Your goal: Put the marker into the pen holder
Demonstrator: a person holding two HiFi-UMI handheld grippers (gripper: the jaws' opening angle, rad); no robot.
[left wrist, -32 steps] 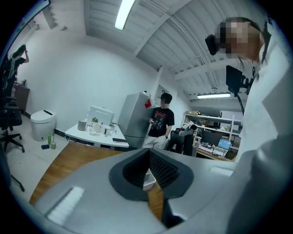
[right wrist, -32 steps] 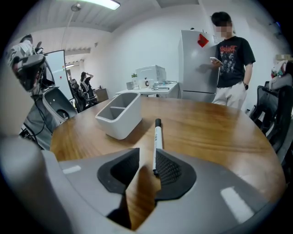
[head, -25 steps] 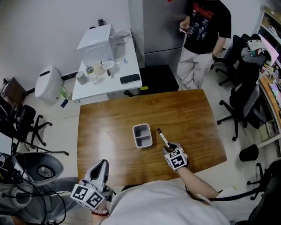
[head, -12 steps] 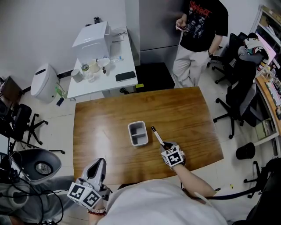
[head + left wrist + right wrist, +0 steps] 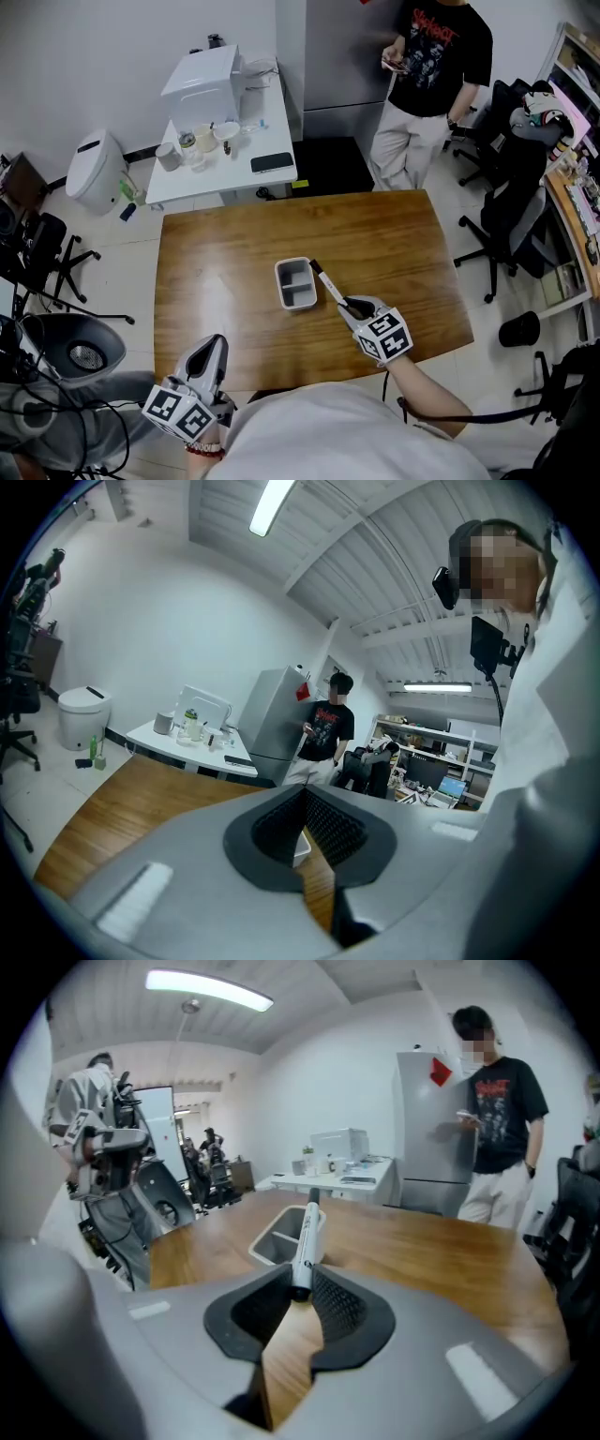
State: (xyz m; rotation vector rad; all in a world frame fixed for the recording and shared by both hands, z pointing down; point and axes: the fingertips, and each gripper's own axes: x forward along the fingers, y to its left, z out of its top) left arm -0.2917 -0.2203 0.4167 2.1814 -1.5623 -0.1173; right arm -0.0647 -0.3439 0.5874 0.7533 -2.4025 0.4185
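The marker [image 5: 330, 286], white with a black cap, is between my right gripper's [image 5: 351, 306] jaws, which are closing on its rear end. It points up and left, its cap at the right rim of the grey two-compartment pen holder [image 5: 280, 282] in the middle of the wooden table [image 5: 403, 244]. In the right gripper view the marker [image 5: 307, 1241] sticks out forward from the gripper [image 5: 300, 1288] over the pen holder [image 5: 275, 1238]. My left gripper [image 5: 216, 347] hangs at the table's near edge, away from both; in its own view the left gripper [image 5: 305, 799] is shut and empty.
A white side table [image 5: 234, 169] with cups, a white box and a phone stands behind the wooden table. A person [image 5: 427, 84] stands at the back right by a grey cabinet. Office chairs [image 5: 511, 202] crowd the right side, and a white bin [image 5: 97, 172] sits at the left.
My right gripper has closed on the marker, lifted it off the table and swung its cap left to the pen holder's rim. The left gripper has stayed put.
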